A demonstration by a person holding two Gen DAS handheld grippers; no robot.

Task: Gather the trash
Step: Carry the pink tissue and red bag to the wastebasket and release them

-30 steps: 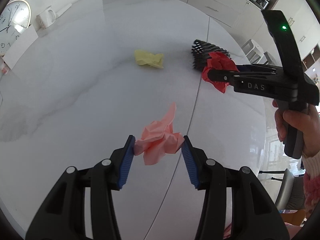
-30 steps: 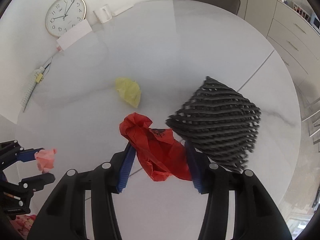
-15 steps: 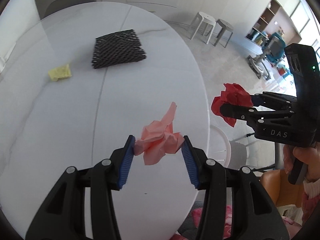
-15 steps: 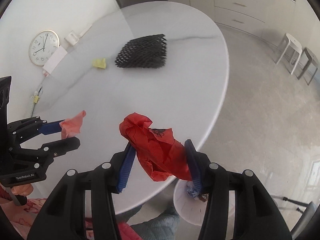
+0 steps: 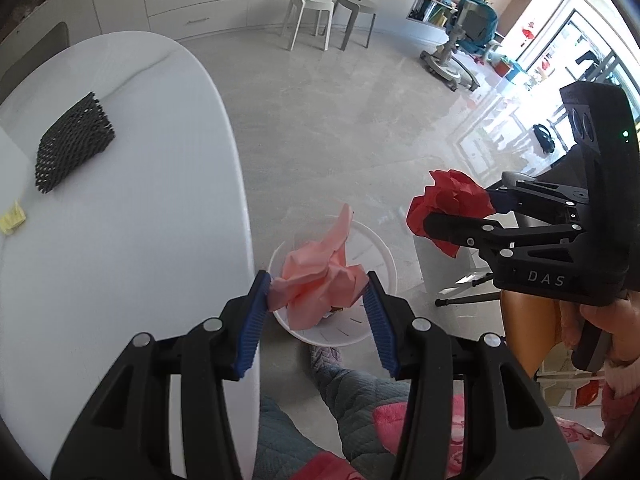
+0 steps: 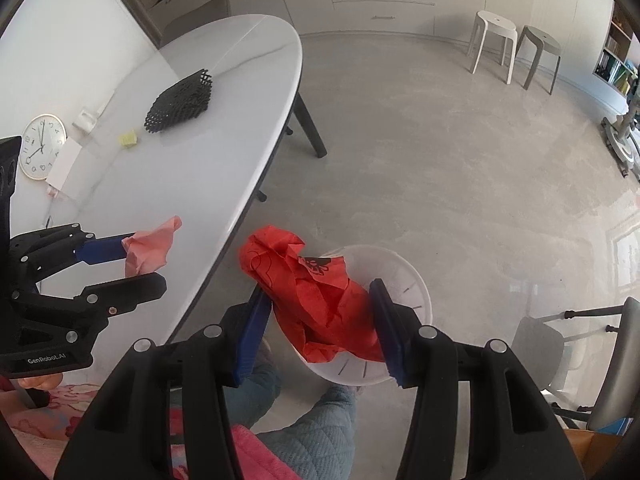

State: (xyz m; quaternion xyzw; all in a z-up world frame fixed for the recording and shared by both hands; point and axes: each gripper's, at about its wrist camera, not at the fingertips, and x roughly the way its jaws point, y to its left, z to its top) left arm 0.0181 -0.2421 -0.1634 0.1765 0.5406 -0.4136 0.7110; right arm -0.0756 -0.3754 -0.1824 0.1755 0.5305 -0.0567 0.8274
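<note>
My left gripper is shut on a crumpled pink paper and holds it in the air above a white bin on the floor beside the table. My right gripper is shut on a crumpled red paper, also above the white bin. The red paper and the right gripper show at the right of the left wrist view. The pink paper and the left gripper show at the left of the right wrist view.
A white oval table lies to the left, with a black mesh piece and a small yellow paper on it. Two stools stand far across the floor. A chair is at the right. My knees are below.
Both grippers have swung right, off the table's edge, with their papers. The white bin on the floor has come into view beneath them.
</note>
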